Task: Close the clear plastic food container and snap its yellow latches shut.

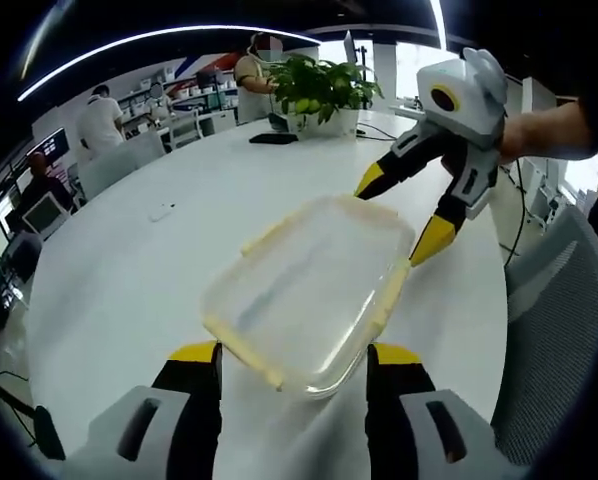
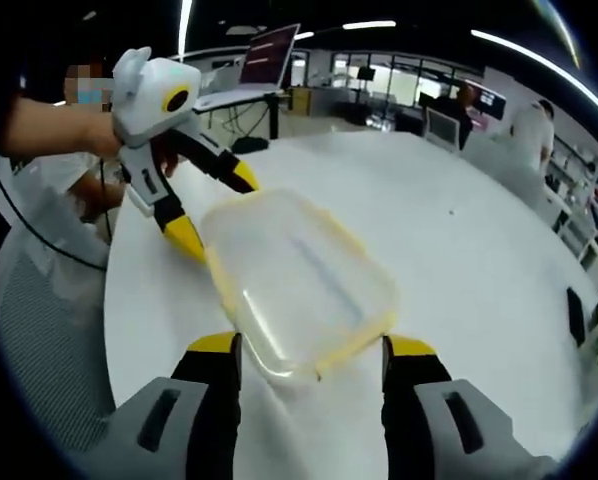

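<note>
We note one clear container (image 1: 304, 290) on the counter (image 1: 129, 270); left gripper (image 1: 293, 358) and right gripper (image 2: 310, 350) both released, straddling opposite ends.

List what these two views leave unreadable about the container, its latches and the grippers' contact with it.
- Latch state: the yellow latches on the clear container are blurred in the left gripper view and too small in the right gripper view.
- Lid seating: glare and clear plastic hide whether the lid is fully down.
- Contact: the left gripper and right gripper straddle opposite ends, but the container edge hides any touch.
- Contents: cannot tell.
</note>
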Tool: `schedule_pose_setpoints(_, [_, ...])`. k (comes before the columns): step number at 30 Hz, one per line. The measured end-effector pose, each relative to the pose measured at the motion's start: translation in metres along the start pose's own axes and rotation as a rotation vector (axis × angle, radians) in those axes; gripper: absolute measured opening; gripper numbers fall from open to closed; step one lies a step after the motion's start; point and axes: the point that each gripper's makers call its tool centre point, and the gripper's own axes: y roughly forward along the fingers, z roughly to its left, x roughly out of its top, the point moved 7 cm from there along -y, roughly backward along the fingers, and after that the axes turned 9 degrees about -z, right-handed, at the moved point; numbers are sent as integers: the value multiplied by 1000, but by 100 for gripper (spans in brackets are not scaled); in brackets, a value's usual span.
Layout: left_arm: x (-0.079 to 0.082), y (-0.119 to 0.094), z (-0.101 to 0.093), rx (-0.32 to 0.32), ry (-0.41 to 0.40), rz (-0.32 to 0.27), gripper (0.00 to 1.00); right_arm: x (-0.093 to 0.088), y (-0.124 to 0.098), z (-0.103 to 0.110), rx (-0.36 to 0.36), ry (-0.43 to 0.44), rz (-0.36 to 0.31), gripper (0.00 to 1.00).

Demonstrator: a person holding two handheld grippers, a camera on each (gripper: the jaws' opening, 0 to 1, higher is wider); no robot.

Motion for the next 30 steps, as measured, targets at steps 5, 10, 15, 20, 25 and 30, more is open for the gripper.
schedule_pose_setpoints(5, [2, 4, 6, 1, 4, 2, 53, 3, 5, -6, 0, -2, 4, 54])
schedule_pose_setpoints(10, [3, 5, 12, 0, 5, 7, 53, 5, 9, -10, 3, -8, 14, 54])
schedule_pose_setpoints(15, [1, 5, 13, -4, 3, 13, 52, 5, 12, -11, 5, -5, 20, 54])
schedule_pose_setpoints(20, [0, 1, 13, 1, -22, 12, 53, 6, 9, -8, 3, 43, 9, 57])
schedule_pose_setpoints(25, [1, -8, 9, 9, -43, 0, 56, 5, 0, -2, -8, 43, -5, 58])
schedule_pose_setpoints(30, [0, -19, 2, 17, -66, -19, 59, 2, -11, 4, -22, 50, -18, 60])
